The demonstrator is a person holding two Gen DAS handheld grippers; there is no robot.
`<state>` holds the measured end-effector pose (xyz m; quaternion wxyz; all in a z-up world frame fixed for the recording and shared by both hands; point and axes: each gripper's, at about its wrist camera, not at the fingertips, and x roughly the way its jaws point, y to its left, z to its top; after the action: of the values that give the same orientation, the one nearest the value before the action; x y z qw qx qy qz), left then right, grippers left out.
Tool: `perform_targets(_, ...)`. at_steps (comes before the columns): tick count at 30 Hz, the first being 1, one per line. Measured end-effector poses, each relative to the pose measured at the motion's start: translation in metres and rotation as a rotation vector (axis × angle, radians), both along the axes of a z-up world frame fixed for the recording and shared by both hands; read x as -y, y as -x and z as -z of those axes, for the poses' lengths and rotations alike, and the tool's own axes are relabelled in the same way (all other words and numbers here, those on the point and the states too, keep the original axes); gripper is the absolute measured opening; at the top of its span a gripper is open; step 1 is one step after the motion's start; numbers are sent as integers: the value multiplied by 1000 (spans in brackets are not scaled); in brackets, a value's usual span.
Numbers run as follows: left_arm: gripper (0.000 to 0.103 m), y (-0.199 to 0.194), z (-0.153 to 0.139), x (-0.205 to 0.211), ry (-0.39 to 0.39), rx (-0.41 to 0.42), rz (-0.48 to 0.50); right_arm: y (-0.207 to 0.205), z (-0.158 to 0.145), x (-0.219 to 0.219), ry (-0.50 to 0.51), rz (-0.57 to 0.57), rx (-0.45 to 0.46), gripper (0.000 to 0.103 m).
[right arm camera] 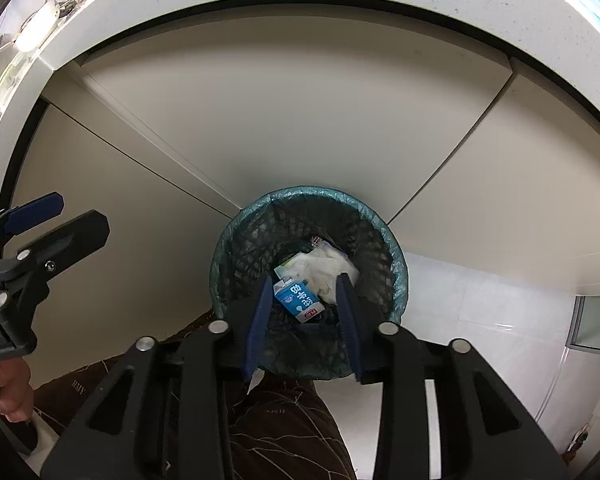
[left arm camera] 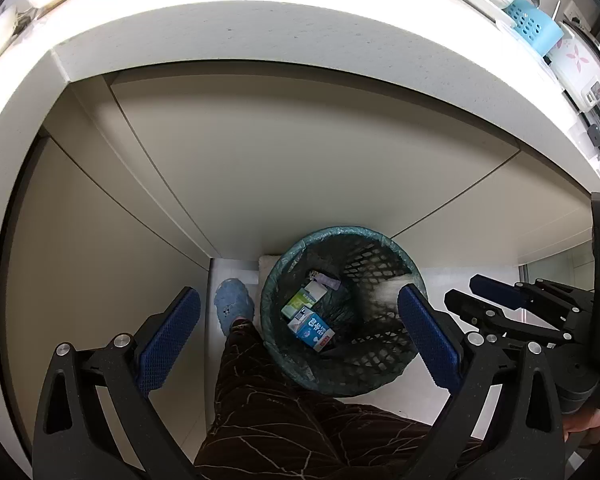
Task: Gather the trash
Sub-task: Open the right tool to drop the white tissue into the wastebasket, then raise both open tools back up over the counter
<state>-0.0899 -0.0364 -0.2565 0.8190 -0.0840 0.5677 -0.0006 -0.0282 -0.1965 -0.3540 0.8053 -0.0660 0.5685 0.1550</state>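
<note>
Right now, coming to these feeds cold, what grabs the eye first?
The mesh trash bin with its teal liner, on the floor below the white counter, sits straight under both grippers. Inside it a blue-and-white milk carton lies beside crumpled white paper. The right gripper and left gripper are both open and empty.

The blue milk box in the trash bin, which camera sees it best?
The left wrist view. There the blue milk box lies in full sight inside the trash bin, nothing covering it. The right wrist view looks straight down at it too, but the right tongs' fingers frame it and hide its edges.
</note>
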Motion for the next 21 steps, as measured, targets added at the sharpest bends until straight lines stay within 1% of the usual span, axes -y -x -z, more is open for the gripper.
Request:
perform_targets(2,97,0,-2,0,0,-1,1,0,-1,0,2,3,6,43)
perform_targets(4,97,-1,-4,1,0,-3,0,1,-3,2,3,12,24,56)
perform_targets(5,97,-1,-4,1,0,-2,-3,2,-6,4,2,17,37,58)
perform_targets(6,97,-1,-5,0,0,2,-6,2,-9,5,4,23,50,66)
perform_targets(7,97,-1,-8,-1,3,10,-10,3,-12,6,10,32,64,76)
perform_targets(10,97,-5,-16,-9,28,19,-34,4,-23,14,11,57,96,89)
perform_targets(12,97,-7,-24,-13,38,32,-48,5,-32,22,11,82,118,94)
perform_targets(14,97,-9,-34,-14,24,49,-49,6,-44,29,4,103,139,95)
perform_targets(18,97,-9,-59,-12,12,89,-44,10,-80,42,-7,137,206,95)
perform_targets(21,97,-11,-77,-10,-9,102,-41,12,-106,45,-2,150,257,95)
